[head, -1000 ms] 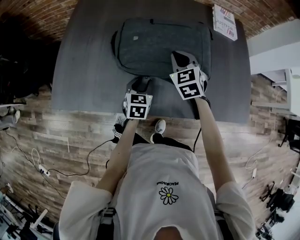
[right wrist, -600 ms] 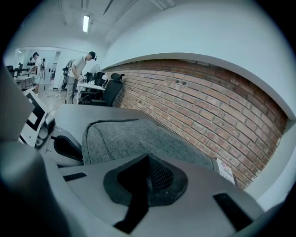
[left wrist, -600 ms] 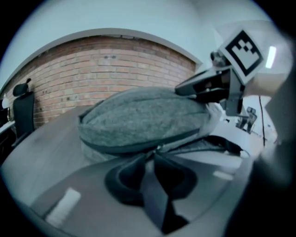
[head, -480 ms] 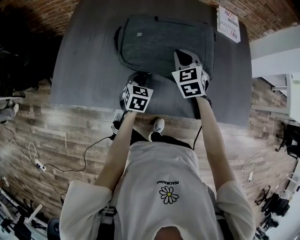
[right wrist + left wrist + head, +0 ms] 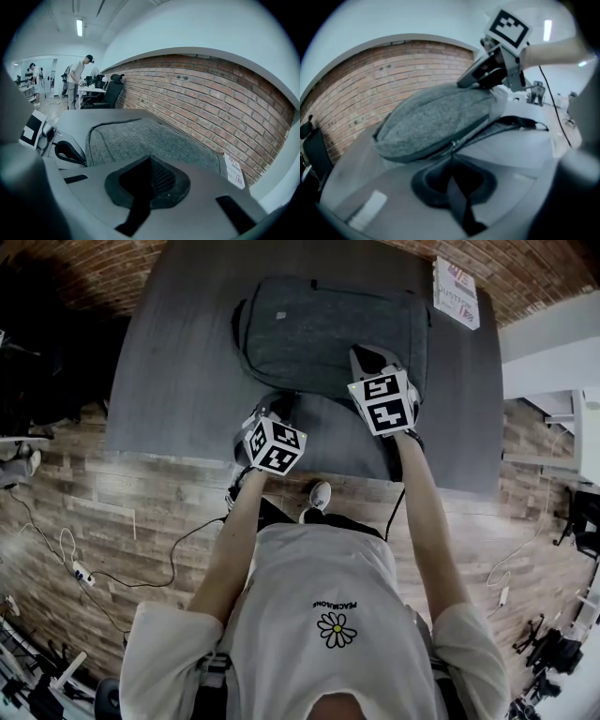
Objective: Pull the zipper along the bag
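My left gripper has just been closing, and its jaws now meet on the zipper pull at the near edge of the grey bag. The bag lies across the middle of the table, closer to its far edge. My right gripper has its jaws pressed together, with its tips over the bag's near right corner.

Zip slider blurry, booklet txt illegible
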### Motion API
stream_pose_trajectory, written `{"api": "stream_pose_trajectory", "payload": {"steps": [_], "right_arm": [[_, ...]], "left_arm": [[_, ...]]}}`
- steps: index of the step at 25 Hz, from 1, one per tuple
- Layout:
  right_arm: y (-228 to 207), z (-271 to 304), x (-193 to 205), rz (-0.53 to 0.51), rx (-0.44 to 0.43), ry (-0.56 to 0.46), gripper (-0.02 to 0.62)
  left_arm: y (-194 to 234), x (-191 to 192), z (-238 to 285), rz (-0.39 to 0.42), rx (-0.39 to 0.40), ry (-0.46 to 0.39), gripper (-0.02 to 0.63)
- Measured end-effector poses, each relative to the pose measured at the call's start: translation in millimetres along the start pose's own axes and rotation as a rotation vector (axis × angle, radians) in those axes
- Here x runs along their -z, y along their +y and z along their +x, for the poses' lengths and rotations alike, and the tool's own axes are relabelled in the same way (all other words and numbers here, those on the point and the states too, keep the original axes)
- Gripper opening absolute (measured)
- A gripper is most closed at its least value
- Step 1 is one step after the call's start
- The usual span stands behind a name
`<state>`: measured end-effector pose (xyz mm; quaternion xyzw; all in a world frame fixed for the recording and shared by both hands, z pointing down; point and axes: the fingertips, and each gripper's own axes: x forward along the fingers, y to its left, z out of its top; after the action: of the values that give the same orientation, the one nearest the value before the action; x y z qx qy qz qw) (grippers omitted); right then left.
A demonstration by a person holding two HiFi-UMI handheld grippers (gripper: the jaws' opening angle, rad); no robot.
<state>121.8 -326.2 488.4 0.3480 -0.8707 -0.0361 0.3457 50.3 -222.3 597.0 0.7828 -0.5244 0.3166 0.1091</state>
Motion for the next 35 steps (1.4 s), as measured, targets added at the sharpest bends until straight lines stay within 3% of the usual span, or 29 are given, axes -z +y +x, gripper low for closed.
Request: {"api": "stream_pose_trajectory", "payload": {"steps": [7, 11, 15, 20, 23, 24, 25, 26, 29, 31, 32, 34, 35], "right_arm": [[0, 1, 6, 0.027, -0.024, 0.046, 0.0], [1, 1, 8, 0.024, -0.022, 0.071, 0.0], [0, 2, 10, 0.044, -0.023, 0.098, 0.0], [3, -1, 5, 0.076, -0.004, 0.126, 0.002], [42, -8, -28, 0.065, -0.089, 0.047, 0.005], [66, -7, -43, 0.051, -0.153, 0.02, 0.055], [92, -3, -54, 0.023, -0.219, 0.004, 0.16], [116, 3, -61, -0.02, -0.269, -0.001, 0.201], [169, 27, -60, -0.177, -0.339, 0.045, 0.138], [189, 44, -48, -0.249, -0.36, 0.118, 0.137], [192, 51, -42, -0.284, -0.344, 0.153, 0.141], [190, 63, -36, -0.351, -0.258, 0.205, 0.064], [188, 66, -35, -0.368, -0.221, 0.221, 0.063]], "left_arm": [[46, 29, -18, -0.067, -0.036, 0.057, 0.005], [82, 39, -23, -0.016, -0.051, 0.083, 0.006], [127, 44, -15, -0.105, -0.047, 0.059, 0.012], [135, 41, -9, -0.019, 0.031, 0.042, 0.005], [130, 43, -11, 0.0, 0.077, 0.037, 0.005], [132, 41, -10, 0.003, 0.084, 0.033, 0.005], [133, 39, -9, 0.006, 0.09, 0.029, 0.005], [133, 38, -8, 0.009, 0.096, 0.026, 0.005], [130, 37, -8, 0.016, 0.119, 0.019, 0.005], [129, 37, -8, 0.022, 0.13, 0.017, 0.005], [128, 36, -9, 0.026, 0.135, 0.015, 0.005], [129, 36, -10, 0.036, 0.138, 0.013, 0.005], [130, 36, -11, 0.046, 0.133, 0.015, 0.005]]}}
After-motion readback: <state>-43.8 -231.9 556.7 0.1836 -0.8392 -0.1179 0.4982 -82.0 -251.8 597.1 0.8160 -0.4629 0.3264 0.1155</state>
